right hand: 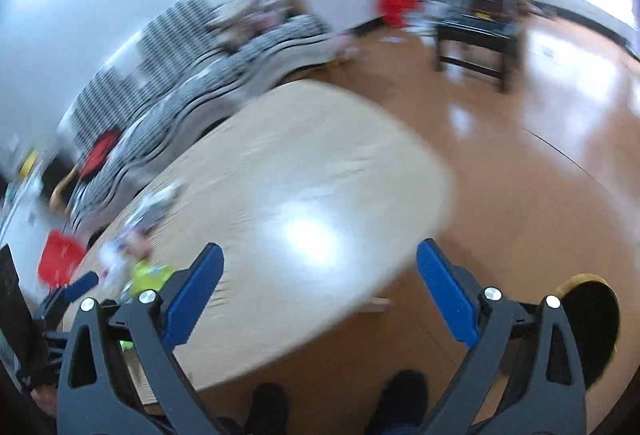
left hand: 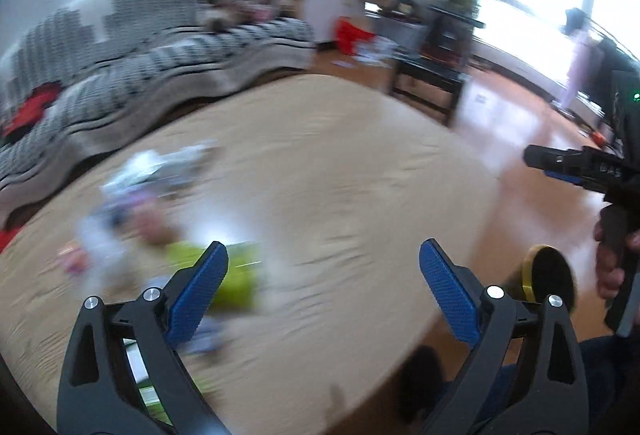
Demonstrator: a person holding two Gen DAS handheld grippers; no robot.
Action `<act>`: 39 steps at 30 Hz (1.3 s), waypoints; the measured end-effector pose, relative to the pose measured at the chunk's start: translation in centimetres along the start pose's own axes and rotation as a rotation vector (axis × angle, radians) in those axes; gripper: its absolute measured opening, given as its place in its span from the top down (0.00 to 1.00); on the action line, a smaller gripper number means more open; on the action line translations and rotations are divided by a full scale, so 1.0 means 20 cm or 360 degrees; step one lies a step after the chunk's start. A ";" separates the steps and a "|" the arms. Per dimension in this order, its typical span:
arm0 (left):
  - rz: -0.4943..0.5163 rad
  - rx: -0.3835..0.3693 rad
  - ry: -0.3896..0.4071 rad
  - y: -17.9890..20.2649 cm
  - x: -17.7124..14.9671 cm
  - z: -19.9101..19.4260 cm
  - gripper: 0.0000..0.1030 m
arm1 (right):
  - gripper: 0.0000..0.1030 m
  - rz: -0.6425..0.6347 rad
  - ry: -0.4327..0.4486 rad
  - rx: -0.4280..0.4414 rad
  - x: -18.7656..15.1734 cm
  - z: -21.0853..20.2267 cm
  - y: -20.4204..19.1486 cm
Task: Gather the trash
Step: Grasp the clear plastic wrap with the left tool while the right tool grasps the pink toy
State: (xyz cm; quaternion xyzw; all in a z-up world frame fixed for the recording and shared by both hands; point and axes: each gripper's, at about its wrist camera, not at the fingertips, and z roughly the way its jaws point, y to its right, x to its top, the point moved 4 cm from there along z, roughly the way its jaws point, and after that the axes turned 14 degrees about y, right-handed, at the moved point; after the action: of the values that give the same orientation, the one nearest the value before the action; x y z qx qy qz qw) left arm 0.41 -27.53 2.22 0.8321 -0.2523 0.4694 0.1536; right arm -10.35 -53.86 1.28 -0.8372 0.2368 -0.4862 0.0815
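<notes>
Your left gripper (left hand: 324,259) stands wide with nothing between its pads, and your right gripper (right hand: 320,263) is just as wide and empty, so neither carries anything yet. Both tilt down over the oval table (left hand: 340,139), held high above it, likely for an overview. The trash (left hand: 160,207), a blurred heap of wrappers, lies at the table's left part, below your left fingers (left hand: 200,287).
</notes>
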 end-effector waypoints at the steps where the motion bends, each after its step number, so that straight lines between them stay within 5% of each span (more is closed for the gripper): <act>1: -0.0042 0.0055 0.0012 -0.10 -0.02 -0.03 0.08 | 0.09 -0.0036 -0.0023 0.0067 -0.02 0.05 -0.14; 4: -0.0207 0.0241 -0.0041 -0.46 -0.12 -0.07 0.08 | 0.09 -0.0119 -0.0069 0.0160 -0.04 0.16 -0.40; 9: -0.0181 0.0407 -0.0045 -0.83 -0.19 -0.16 0.08 | 0.09 -0.0241 -0.0157 0.0267 -0.12 0.35 -0.77; 16: -0.0376 0.0399 -0.0133 -1.14 -0.28 -0.08 0.08 | 0.09 -0.0277 -0.0241 0.0389 -0.18 0.57 -1.06; 23: -0.0397 0.0434 -0.0170 -1.22 -0.32 0.13 0.08 | 0.09 -0.0342 -0.0364 0.0409 -0.26 0.88 -1.35; 32: -0.0580 0.0355 -0.0214 -1.26 -0.30 0.37 0.08 | 0.09 -0.0249 -0.0633 0.0435 -0.37 1.27 -1.46; 36: -0.0614 0.0346 -0.0262 -1.25 -0.31 0.44 0.08 | 0.17 -0.0244 -0.0736 0.0457 -0.43 1.35 -1.47; 39: -0.0640 0.0368 -0.0273 -1.26 -0.31 0.48 0.08 | 0.35 -0.0252 -0.0779 0.0511 -0.46 1.36 -1.51</act>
State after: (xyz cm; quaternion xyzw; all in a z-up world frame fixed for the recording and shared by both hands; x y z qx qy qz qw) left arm 18.70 -9.72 -8.39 0.9144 -0.0382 0.3829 0.1258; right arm 18.54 -25.64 -8.81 -0.9218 0.0641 -0.3059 0.2292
